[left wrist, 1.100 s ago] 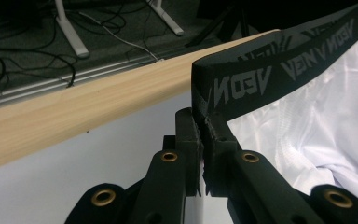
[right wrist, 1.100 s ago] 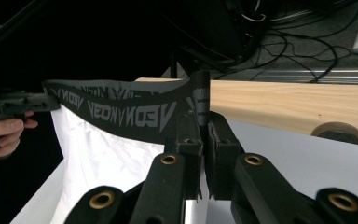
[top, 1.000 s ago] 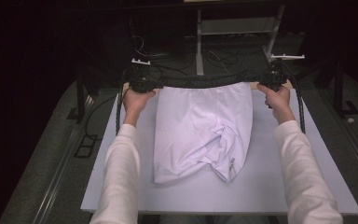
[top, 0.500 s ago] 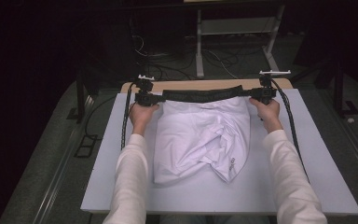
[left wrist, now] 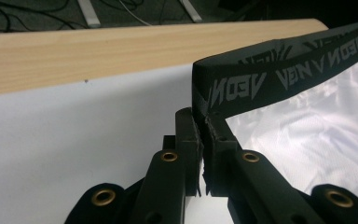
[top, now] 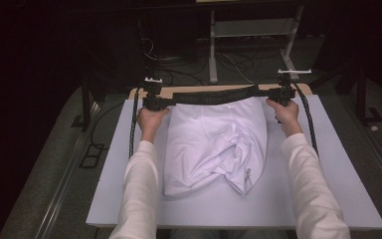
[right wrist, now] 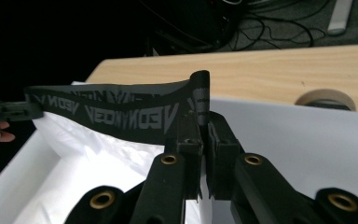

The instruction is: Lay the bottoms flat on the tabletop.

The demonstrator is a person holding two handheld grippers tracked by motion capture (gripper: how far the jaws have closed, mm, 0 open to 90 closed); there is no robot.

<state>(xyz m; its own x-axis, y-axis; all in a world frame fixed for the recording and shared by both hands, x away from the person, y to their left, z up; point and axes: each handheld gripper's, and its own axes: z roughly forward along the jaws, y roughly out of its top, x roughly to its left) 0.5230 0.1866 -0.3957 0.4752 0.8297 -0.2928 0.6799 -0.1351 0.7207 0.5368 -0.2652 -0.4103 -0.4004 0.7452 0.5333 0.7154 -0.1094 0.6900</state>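
The white shorts [top: 216, 144] lie flat on the white board [top: 348, 199] that covers the bench, their black lettered waistband [top: 214, 94] pulled taut between our two tools at the far edge and the rumpled legs trailing back towards us. The left tool [left wrist: 204, 123] is clenched on the waistband's left end, the elastic folded over and pinched right at its tips; the right tool [right wrist: 200, 119] grips the opposite end in the same way, with the band running off to its left towards the other hand. In the high view the left tool [top: 154, 101] and right tool [top: 281, 93] sit level with one another, just short of the bare wooden strip of bench [left wrist: 121, 51] beyond them. We judge that we are in the spreading step: the garment is held by its waist and stretched square before a fold or a smoothing pass. The next move calls for keeping both grips firm and the tension even, so the band does not slip from either tool, and for drawing the bunched cloth near the right leg flat. No container holds anything here; a roll of what may be tape [right wrist: 325, 98] lies beyond the right tool on the wood, though the view is too partial to be sure.
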